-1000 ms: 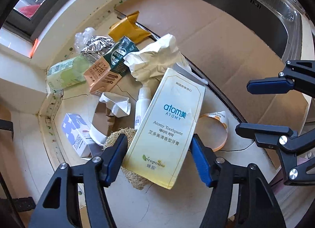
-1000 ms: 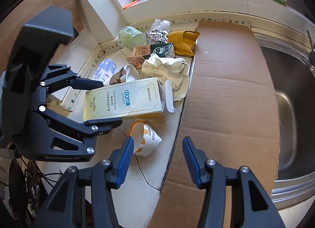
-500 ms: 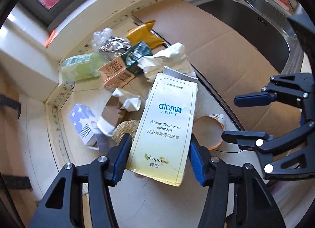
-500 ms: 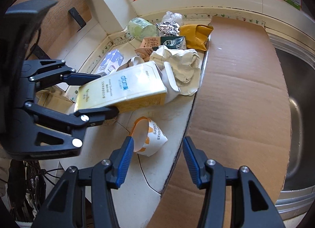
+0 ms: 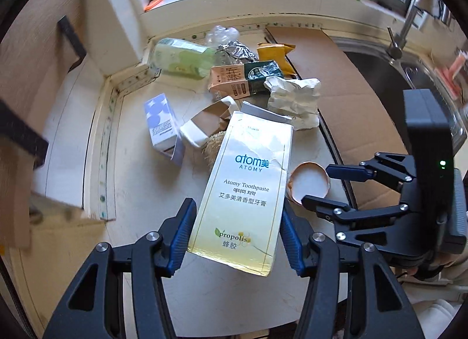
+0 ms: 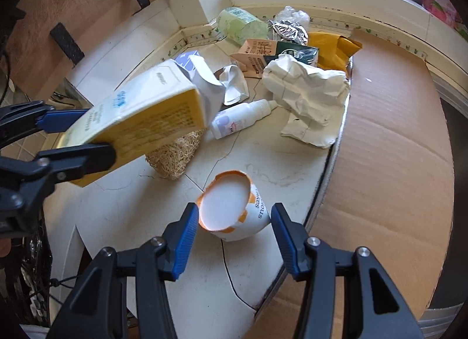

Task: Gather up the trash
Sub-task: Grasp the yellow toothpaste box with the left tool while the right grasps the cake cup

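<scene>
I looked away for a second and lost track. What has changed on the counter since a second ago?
The left gripper closed on the Atomy toothpaste box and lifted it off the pile, uncovering the small white bottle and the loofah. The right gripper moved in, open, to straddle the torn paper cup. The rest of the trash, including the crumpled paper, and the cardboard sheet stayed put.

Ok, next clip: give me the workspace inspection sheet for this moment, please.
Surface: pale cracked countertop; cardboard sheet along its right side.
Job's things: toothpaste box held off the counter; torn paper cup lying on its side.
Clutter: crumpled paper, small white bottle, loofah, green pack, foil.
Grippers: left gripper clamps the box; right gripper open around the cup.
Cables: nothing seen.
Surroundings: sink, faucet, window sill.
</scene>
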Demonstrator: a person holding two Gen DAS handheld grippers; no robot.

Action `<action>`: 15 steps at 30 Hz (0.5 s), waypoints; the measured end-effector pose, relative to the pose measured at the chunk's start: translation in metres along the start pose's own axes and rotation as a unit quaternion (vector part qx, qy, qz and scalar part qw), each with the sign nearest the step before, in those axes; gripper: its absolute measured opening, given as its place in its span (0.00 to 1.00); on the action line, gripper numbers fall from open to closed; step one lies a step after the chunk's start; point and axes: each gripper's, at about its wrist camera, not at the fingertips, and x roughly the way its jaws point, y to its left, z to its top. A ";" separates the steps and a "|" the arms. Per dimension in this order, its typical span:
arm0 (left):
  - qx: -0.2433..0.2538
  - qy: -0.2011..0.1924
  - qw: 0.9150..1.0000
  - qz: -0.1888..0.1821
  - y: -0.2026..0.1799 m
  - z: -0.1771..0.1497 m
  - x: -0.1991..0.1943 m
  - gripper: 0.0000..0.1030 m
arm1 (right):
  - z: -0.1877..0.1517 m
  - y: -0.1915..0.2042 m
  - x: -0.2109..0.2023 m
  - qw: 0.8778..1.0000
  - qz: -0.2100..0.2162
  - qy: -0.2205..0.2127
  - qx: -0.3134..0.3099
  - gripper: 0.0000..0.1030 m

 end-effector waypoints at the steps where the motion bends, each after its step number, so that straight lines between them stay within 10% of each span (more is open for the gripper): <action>1: -0.006 -0.001 1.000 -0.001 0.001 -0.004 -0.001 0.52 | 0.001 0.001 0.001 1.000 -0.002 0.001 -0.005 0.50; 15: -0.086 -0.028 0.996 -0.012 0.016 -0.032 -0.020 0.51 | 0.000 0.018 0.015 0.999 0.007 0.015 -0.042 0.41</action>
